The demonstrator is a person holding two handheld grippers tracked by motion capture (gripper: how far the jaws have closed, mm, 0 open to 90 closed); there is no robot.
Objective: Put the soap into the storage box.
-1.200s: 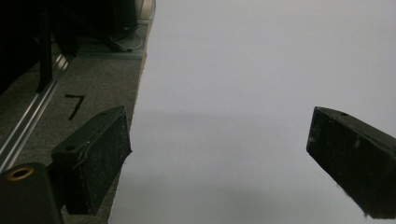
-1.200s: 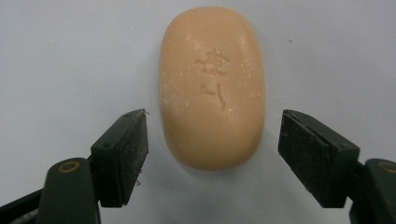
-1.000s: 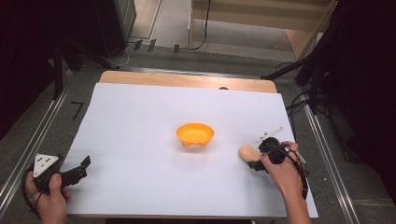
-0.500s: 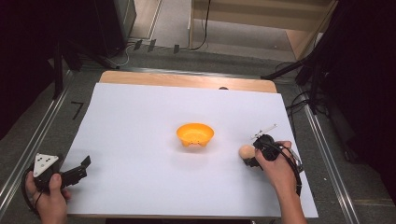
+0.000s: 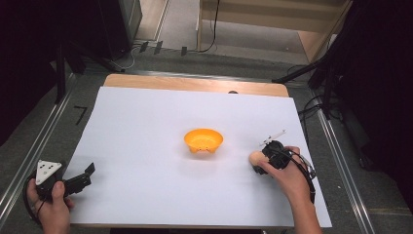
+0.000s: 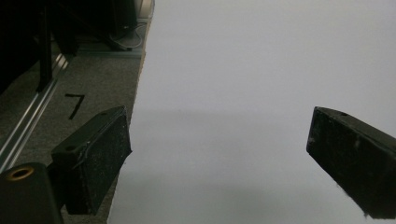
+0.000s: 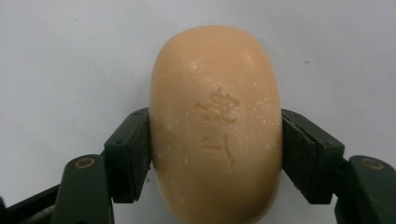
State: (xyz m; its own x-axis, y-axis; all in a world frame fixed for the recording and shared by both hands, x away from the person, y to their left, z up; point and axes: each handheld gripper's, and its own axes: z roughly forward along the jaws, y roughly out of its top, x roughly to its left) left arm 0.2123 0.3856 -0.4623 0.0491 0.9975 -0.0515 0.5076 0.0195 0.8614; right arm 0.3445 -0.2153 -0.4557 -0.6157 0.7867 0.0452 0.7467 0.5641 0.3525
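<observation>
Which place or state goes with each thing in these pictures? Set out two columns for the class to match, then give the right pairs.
Things:
1. bar of soap
2. orange dish
3. left tongs
4. white sheet

Places or states:
A. open over the sheet's left edge
B. covers the table top
C. clamped between the right tongs
D. stands at the sheet's middle

Pairs: 1-C, 2-D, 3-A, 4-B

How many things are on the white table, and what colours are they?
Orange bowl: 1
Peach-coloured soap bar: 1
Black tools, left and right: 2
Total: 4
</observation>
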